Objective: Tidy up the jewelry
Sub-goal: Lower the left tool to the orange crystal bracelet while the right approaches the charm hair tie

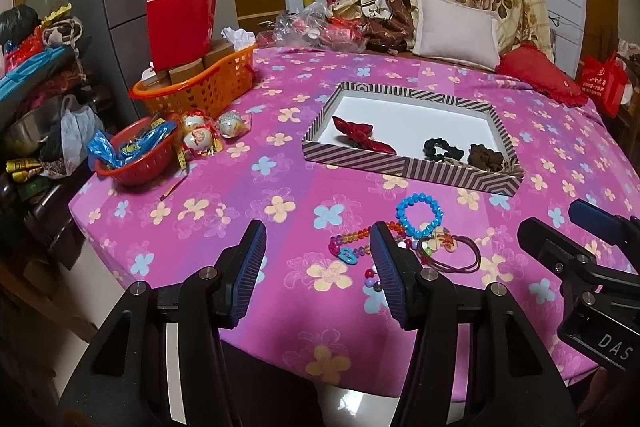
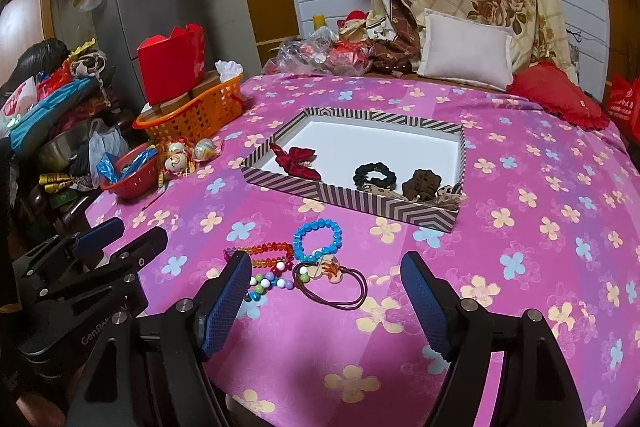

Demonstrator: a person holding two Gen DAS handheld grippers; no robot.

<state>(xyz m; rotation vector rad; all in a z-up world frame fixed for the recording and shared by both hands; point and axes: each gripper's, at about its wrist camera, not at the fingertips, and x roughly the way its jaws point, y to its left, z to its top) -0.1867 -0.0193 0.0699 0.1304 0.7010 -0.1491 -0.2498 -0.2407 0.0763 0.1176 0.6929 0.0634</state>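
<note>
While both pairs of blue ribbed pads stand apart with nothing between them, the left gripper (image 1: 318,267) hides part of the jewelry pile: its right-hand pad covers the middle of the string of clear orange, red and multicoloured beads (image 1: 352,235), and the small round beads (image 1: 370,277) beside it are hard to sort into one piece or several. The right gripper (image 2: 326,301) hangs above the pink flowered tablecloth (image 2: 520,267), its left pad overlapping the same bead strings. Just beyond the pads lie a bright blue beaded bracelet (image 2: 318,241), touching a thin dark-red elastic hair tie with a pale orange-marked charm (image 2: 332,277). Farther back sits a shallow rectangular cardboard tray with black-and-beige striped walls and white floor (image 2: 416,209), holding a dark red fabric bow scrunchie (image 2: 294,159), a black scrunchie (image 2: 374,174) and a brown scrunchie (image 2: 420,183); a tan item in its near right corner is too cut off by the wall to identify.
</note>
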